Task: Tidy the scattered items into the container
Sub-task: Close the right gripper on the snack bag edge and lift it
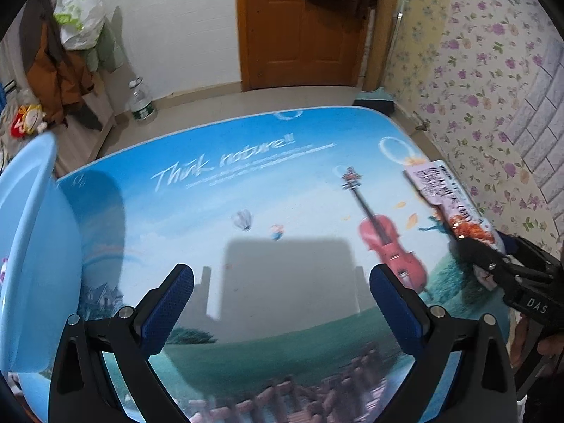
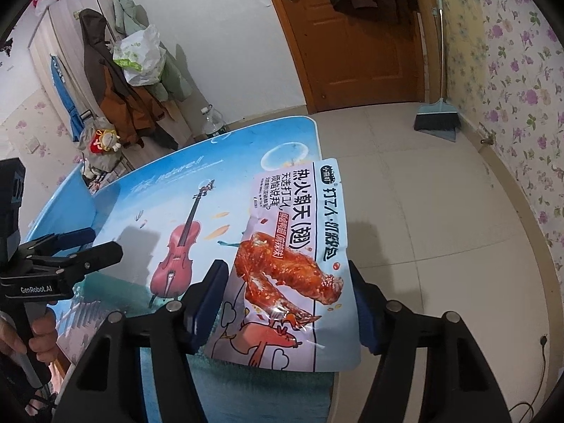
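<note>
Right gripper (image 2: 285,303) at lower centre, pads pinching the snack packet (image 2: 292,253) by its sides at the table (image 2: 218,183) edge. Left gripper (image 1: 282,303) spread, empty. Pale blue container (image 1: 24,246) far left; packet not yet in it.

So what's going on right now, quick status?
Left gripper open, empty. Right gripper closed on pink chicken-wing snack packet at table edge. Light blue plastic basin waits left. Path clear.

Right gripper (image 2: 287,303) pads pressed on packet (image 2: 289,264); left gripper (image 1: 282,303) jaws wide apart, tilted downward.
</note>
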### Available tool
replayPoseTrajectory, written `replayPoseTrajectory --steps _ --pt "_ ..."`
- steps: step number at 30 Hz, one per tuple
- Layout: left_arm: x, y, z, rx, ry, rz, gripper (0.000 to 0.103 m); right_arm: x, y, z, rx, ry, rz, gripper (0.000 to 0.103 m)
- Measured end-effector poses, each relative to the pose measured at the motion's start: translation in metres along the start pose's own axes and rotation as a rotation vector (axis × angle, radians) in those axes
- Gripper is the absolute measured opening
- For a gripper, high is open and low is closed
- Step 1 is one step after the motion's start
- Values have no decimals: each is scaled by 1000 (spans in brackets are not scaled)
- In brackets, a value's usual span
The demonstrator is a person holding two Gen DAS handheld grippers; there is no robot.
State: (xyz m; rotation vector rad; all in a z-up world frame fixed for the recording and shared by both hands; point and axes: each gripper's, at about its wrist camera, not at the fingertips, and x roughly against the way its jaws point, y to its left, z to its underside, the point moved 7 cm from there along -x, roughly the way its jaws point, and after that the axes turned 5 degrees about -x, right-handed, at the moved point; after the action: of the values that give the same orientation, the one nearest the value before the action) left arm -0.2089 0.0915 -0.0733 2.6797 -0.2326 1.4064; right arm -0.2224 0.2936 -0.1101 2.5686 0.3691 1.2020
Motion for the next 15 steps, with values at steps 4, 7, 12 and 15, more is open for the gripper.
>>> replayPoseTrajectory --steps 4,7,12,15 --pt "-3 -17 -7 -38 1 12 101 1 -5 -1 -14 -1 -1 66" --pt "-4 -29 -13 -52 0 28 101 2 -8 -1 -14 -3 -1 66" --pt "-12 -46 -33 -66 5 80 101 6 -7 -3 9 -15 -20 66" --pt "-17 -59 -46 -78 4 92 101 7 -10 -1 11 -14 -29 66"
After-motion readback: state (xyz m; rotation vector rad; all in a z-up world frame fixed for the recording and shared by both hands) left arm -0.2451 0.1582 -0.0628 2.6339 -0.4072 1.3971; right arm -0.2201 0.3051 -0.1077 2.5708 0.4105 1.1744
